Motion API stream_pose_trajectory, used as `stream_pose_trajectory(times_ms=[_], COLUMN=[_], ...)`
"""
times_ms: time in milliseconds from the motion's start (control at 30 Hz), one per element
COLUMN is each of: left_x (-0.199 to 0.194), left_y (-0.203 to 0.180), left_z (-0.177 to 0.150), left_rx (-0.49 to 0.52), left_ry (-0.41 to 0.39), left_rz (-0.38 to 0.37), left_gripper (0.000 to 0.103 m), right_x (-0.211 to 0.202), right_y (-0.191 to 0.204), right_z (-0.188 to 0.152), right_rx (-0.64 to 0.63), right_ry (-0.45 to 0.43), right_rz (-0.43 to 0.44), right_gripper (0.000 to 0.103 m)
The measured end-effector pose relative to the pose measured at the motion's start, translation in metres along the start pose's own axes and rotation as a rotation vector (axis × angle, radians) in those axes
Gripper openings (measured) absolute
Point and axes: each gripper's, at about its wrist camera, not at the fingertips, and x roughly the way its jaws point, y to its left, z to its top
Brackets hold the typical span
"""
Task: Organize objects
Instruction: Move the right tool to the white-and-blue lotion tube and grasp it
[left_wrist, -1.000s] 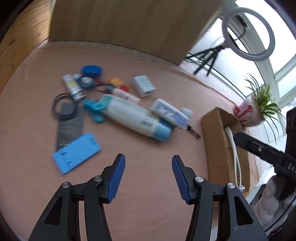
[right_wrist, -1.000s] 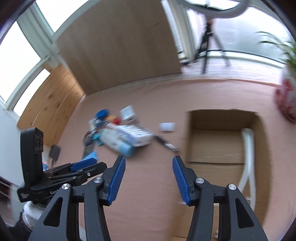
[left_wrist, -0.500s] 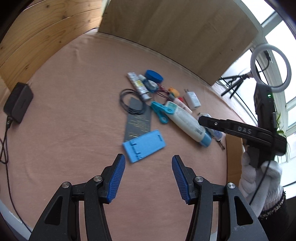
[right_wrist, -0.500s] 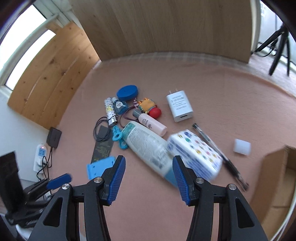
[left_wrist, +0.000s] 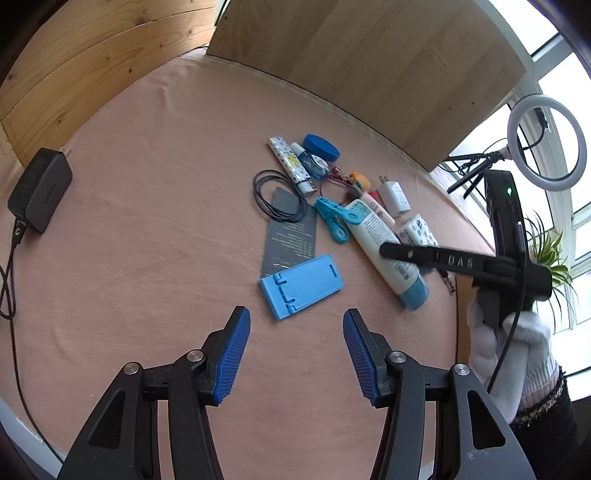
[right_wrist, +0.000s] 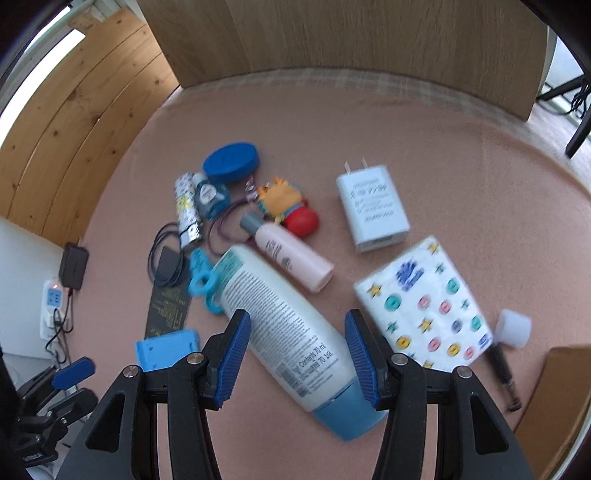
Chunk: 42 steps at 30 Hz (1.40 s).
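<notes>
Taking the large white plastic tube with a blue cap (right_wrist: 284, 332) as the landmark, it lies flat on the pink cloth-covered table (right_wrist: 424, 140), slanting from upper left to lower right, cap end nearest the camera.

Far to its left, the left tongs (left_wrist: 295, 350) hang spread and empty above the table, with a flat blue plastic phone stand (left_wrist: 301, 286) just ahead of them. Left of the tube's shoulder, a light blue plastic clip (right_wrist: 201, 282) touches it, and a dark printed card (right_wrist: 168, 310) and a coil of thin black cable (right_wrist: 166, 254) lie beyond that.

Directly over the tube, the right tongs (right_wrist: 295, 354) are spread wide, one pad (right_wrist: 231, 354) on each side of the lower body; they appear not to touch it yet, though motion blur makes contact hard to judge.

The tube looks light and soft-walled, with a smooth printed skin that could slip or bulge under a hard squeeze. The safest hold seems to be across the body just above the cap, where it is fullest and the stiff cap backs it.

Right of the tube's upper half, a small pink bottle with a grey cap (right_wrist: 288, 254) lies just beside it. Further right sit a white wall charger (right_wrist: 371, 208) and a soft white tissue pack with coloured dots (right_wrist: 424, 306), the latter close to the right pad and liable to be nudged.
</notes>
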Motion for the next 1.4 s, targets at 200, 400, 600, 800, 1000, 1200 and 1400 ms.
stream_pose_trajectory(times_ms=[200, 400, 600, 800, 1000, 1200, 1400], left_x=[0.013, 0.026, 0.042, 0.063, 0.085, 0.1, 0.106], left_y=[-0.007, -0.02, -0.038, -0.066, -0.095, -0.104, -0.108], left_z=[-0.001, -0.002, -0.006, -0.012, -0.011, -0.011, -0.012], left_rx=[0.011, 0.043, 0.095, 0.173, 0.23, 0.23, 0.234], left_ry=[0.024, 0.051, 0.097, 0.152, 0.184, 0.204, 0.201], left_rz=[-0.008, -0.017, -0.039, -0.073, -0.09, -0.098, -0.108], left_gripper=[0.056, 0.056, 0.056, 0.061, 0.061, 0.061, 0.061], right_x=[0.004, -0.001, -0.007, -0.022, -0.026, -0.025, -0.019], right_y=[0.0, -0.007, -0.005, -0.023, -0.031, -0.027, -0.025], right_z=[-0.029, -0.057, -0.081, -0.09, -0.086, -0.081, -0.083], right_rx=[0.015, 0.11, 0.144, 0.235, 0.271, 0.268, 0.283], right_ry=[0.045, 0.044, 0.047, -0.012, -0.019, -0.013, -0.003], right_rz=[0.05, 0.136, 0.189, 0.184, 0.183, 0.2, 0.217], right_gripper=[0.045, 0.037, 0.038, 0.044, 0.044, 0.045, 0.045])
